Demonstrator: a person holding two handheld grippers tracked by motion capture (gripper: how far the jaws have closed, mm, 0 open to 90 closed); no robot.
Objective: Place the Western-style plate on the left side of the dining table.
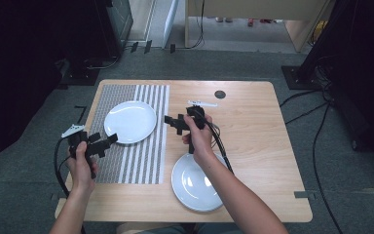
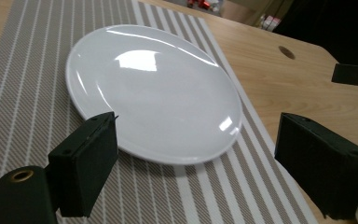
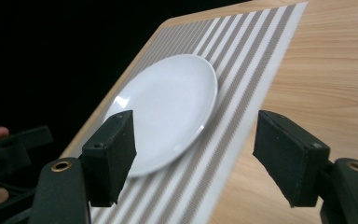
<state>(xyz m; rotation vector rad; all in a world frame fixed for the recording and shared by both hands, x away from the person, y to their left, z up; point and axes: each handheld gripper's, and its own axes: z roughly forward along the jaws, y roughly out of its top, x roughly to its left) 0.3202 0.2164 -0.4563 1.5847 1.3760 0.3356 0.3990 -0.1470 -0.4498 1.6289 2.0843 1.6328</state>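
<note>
Two wide-open, empty grippers, left (image 1: 108, 140) and right (image 1: 171, 122), flanking the mat's plate (image 1: 130, 121)

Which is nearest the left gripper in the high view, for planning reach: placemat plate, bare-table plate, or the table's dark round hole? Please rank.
1. Placemat plate, just right of the left gripper.
2. Bare-table plate, near edge.
3. Dark round hole, far side.
</note>
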